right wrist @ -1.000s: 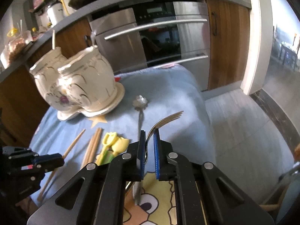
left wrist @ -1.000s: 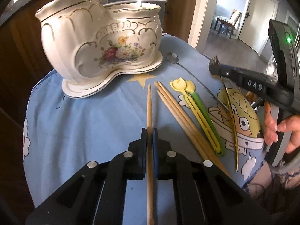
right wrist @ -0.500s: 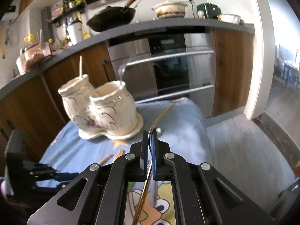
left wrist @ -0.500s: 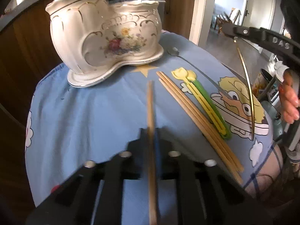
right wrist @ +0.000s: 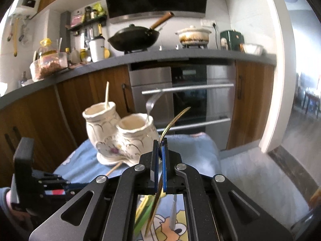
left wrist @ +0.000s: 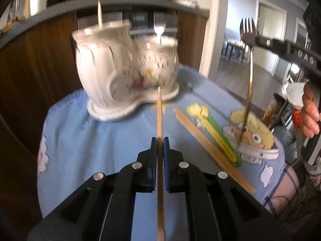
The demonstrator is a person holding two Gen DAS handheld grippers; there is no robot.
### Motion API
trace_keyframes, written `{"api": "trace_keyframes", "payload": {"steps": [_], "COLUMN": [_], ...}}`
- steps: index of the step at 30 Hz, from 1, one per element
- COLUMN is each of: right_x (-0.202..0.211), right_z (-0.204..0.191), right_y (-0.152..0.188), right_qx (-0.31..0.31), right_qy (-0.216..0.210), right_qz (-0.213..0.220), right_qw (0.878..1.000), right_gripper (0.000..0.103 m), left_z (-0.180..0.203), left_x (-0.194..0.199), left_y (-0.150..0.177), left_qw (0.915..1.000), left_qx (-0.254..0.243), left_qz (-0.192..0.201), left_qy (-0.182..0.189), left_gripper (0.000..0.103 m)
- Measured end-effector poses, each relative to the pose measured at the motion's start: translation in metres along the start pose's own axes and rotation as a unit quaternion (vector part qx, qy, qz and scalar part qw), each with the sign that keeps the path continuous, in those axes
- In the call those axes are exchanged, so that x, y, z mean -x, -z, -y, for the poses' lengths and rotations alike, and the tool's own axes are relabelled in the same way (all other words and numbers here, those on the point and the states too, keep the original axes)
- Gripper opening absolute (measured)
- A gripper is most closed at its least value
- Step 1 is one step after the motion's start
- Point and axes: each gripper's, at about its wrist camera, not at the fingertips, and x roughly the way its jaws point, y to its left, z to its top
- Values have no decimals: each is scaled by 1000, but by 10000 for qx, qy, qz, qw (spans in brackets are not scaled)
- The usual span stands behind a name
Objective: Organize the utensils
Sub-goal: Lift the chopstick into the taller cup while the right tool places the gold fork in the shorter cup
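Right now we have both tools loaded and lifted off the cloth: our left gripper [left wrist: 159, 146] is clamped on a wooden chopstick [left wrist: 159, 112] that runs straight forward toward the ceramic holder [left wrist: 112, 76], and our right gripper [right wrist: 159, 152] is pinched on the neck of a gold fork [right wrist: 174, 120], whose handle hangs down below the jaws while the tines rise above them. The holder stands on the blue tablecloth [left wrist: 96, 140] with two mouths; a pale stick [right wrist: 107, 94] stands in the far one and a silver fork [right wrist: 152, 102] leans in the nearer one. More chopsticks [left wrist: 202, 140], two yellow and green plastic utensils [left wrist: 210, 126] and a spoon wait on the cloth, so the job looks less than half done. What worries us most is two long items converging on one small, top-heavy piece of crockery at once: a chopstick tip or a fork handle catching a rim could rock or shove the holder, and the tools could also foul each other above it. The fork's thin neck gives little to grip, so it could pivot between the pads. Dropping either piece from too high may bounce it out or chip the rim. Sorting matters too, since we judge the chopstick belongs with the stick and the fork with the fork.
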Motion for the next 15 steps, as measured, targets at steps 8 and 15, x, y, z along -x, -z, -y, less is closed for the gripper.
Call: {"api": "trace_keyframes", "payload": {"steps": [8,15], "right_x": [10,11], "right_z": [-13,-18], "right_y": [-23,-35], "right_qx": [146,181], "right_qy": [-47,-57], "right_qz": [339,365], "right_qw": [9993,9992], "right_gripper": [3,3], "left_z": [-6,-11], "left_x": [30,38], "left_y": [-23,-33], "left_qw": [9953,9923], "left_qx": [56,42], "left_qz": [965,1231], "left_qy": [-45,108], "left_gripper": [6,6]}}
